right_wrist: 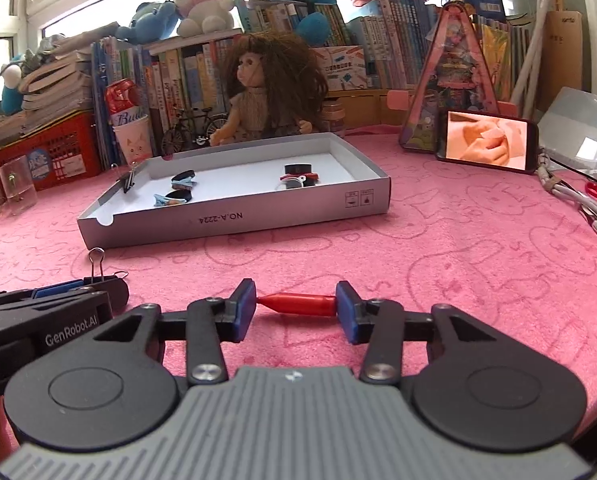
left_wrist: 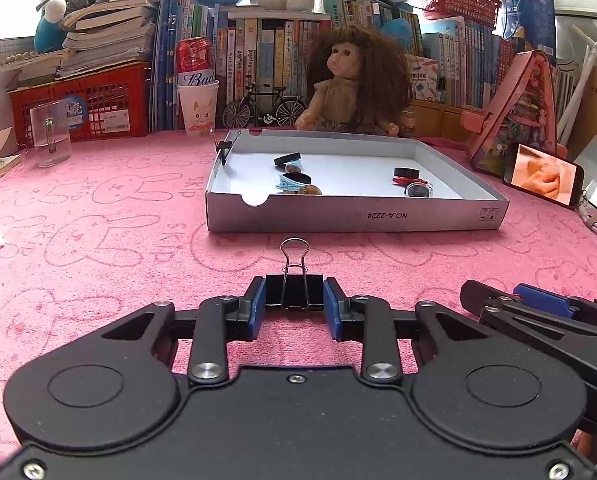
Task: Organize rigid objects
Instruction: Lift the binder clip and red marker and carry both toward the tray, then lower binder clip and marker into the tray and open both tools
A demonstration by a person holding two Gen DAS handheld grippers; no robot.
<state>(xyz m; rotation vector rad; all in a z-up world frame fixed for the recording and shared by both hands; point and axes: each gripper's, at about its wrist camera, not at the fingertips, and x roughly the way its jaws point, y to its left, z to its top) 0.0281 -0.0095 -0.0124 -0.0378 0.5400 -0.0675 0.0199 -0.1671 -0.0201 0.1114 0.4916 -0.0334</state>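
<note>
My left gripper (left_wrist: 294, 296) is shut on a black binder clip (left_wrist: 294, 290) resting on the pink cloth, its wire handle pointing up. My right gripper (right_wrist: 295, 305) is shut on a red pen cap (right_wrist: 298, 305) lying crosswise between the blue pads, low on the cloth. A shallow white box lid (left_wrist: 354, 216) stands just beyond both grippers and holds several small clips and caps (left_wrist: 294, 182); another binder clip (left_wrist: 223, 148) is clamped on its left wall. The lid (right_wrist: 234, 216) and the left gripper with its clip (right_wrist: 98, 276) show in the right wrist view.
A doll (left_wrist: 354, 80), toy bicycle (left_wrist: 264, 110), paper cup with a can (left_wrist: 198, 108), red basket (left_wrist: 82, 100) and books line the back. A clear glass mug (left_wrist: 50, 136) stands at left. A phone (right_wrist: 486, 142) and cables (right_wrist: 578, 200) lie at right.
</note>
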